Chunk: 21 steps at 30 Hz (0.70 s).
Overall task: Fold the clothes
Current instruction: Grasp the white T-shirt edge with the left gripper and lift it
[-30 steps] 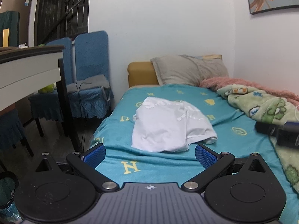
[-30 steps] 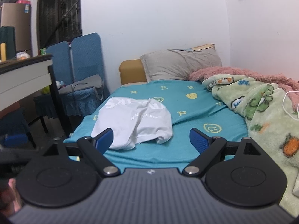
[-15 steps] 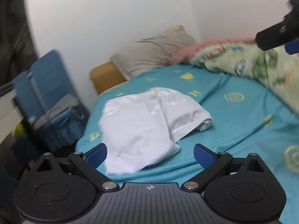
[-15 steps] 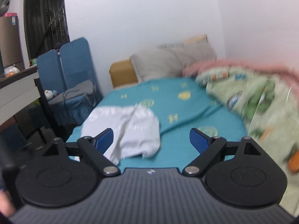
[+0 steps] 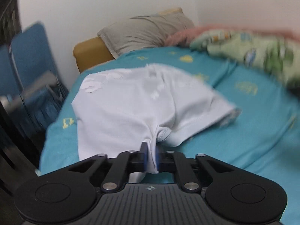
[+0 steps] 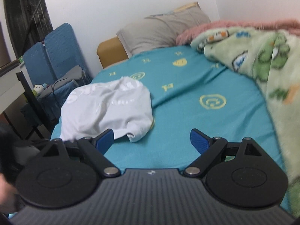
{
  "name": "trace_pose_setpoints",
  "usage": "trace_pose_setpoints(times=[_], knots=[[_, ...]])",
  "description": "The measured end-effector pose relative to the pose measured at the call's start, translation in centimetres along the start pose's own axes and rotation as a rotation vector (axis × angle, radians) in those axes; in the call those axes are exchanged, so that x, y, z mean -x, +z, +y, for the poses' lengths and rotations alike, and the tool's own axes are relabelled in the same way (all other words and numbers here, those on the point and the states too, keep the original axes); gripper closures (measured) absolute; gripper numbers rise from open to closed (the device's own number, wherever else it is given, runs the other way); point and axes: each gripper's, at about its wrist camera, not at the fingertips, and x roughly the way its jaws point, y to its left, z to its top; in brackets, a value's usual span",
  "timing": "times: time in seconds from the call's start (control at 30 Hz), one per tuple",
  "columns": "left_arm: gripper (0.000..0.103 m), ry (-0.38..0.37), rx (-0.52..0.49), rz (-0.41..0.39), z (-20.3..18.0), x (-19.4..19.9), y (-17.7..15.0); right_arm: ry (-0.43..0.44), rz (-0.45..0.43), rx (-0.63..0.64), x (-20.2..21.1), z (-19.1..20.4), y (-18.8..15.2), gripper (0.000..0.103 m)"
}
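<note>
**One grip made, zero folds done**

One white garment (image 5: 131, 103) lies rumpled near the bed's left edge, toward the foot end, on the teal sheet (image 5: 253, 131). No crease lines or squared edges visible; it's a loose heap with a hem curling under on its right side.

Left gripper (image 5: 151, 157): fingers together, clamped on a pinch of the garment's near edge. Cloth bunches into the pads and pulls taut just ahead of them. Rest of the garment rests on the sheet.

Right gripper (image 6: 151, 140): fingers wide apart, nothing between them. It hovers over bare sheet just right of the garment's near corner (image 6: 135, 136), not touching it.

Judgement: task is at the very start. Done: first grasp only. Left: second grasp by the right, lift or spread flat, then all folds. Left view is motion-blurred, so grip depth is hard to call.

Green blanket (image 6: 262, 60) and pillow (image 6: 163, 31) sit well apart, at the bed's right side and head end.
</note>
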Motion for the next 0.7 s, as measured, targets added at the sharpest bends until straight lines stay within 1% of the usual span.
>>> trace_pose_setpoints(times=[0.1, 0.17, 0.23, 0.3, 0.43, 0.53, 0.63, 0.7], knots=[[0.097, -0.063, 0.088, -0.060, 0.8, 4.3, 1.5, 0.006, -0.025, 0.003, 0.0, 0.1, -0.5, 0.013], [0.097, -0.097, 0.127, -0.098, 1.0, 6.8, 1.9, 0.013, -0.048, 0.007, 0.3, 0.4, -0.6, 0.013], [0.098, -0.122, 0.154, -0.120, 1.3, 9.0, 1.7, 0.028, -0.074, 0.022, 0.9, 1.0, -0.7, 0.013], [0.098, -0.148, 0.182, -0.132, 1.5, 11.2, 1.2, 0.044, -0.106, 0.064, 1.8, 1.8, -0.8, 0.013], [0.098, -0.185, 0.213, -0.186, 1.8, 16.4, -0.3, 0.081, -0.157, 0.142, 4.0, 3.8, -1.0, 0.013], [0.098, -0.218, 0.243, -0.238, 2.1, 20.5, -1.4, 0.105, -0.159, 0.190, 5.6, 5.6, -1.2, 0.013], [0.098, -0.258, 0.282, -0.289, 2.7, 24.0, -2.3, 0.142, -0.129, 0.214, 7.4, 7.7, -1.7, 0.013], [0.098, -0.273, 0.297, -0.313, 2.8, 25.4, -2.7, 0.180, -0.104, 0.232, 8.5, 9.0, -2.3, 0.013]])
